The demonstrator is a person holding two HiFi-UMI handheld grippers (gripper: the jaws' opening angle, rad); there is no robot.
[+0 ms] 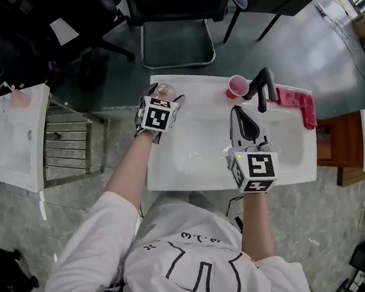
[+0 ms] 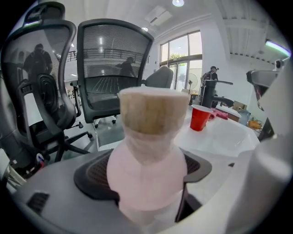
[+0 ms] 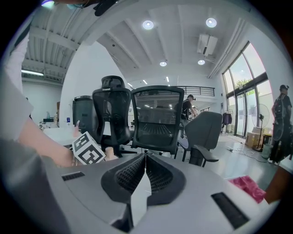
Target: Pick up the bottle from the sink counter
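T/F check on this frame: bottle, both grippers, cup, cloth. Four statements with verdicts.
1. The bottle stands between the left gripper's jaws. True.
2. The right gripper's jaws stand wide apart. False: they are together, with nothing between them.
3. The red cup lies tipped over in the basin. False: it stands upright at the counter's far edge, beside the faucet.
4. A pink cloth lies on the counter to the faucet's right. True.

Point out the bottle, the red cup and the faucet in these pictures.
bottle [image 2: 146, 180], left gripper view, on its pink body.
red cup [image 1: 236, 87], head view, on its open top.
faucet [image 1: 264, 86], head view, on its black spout.
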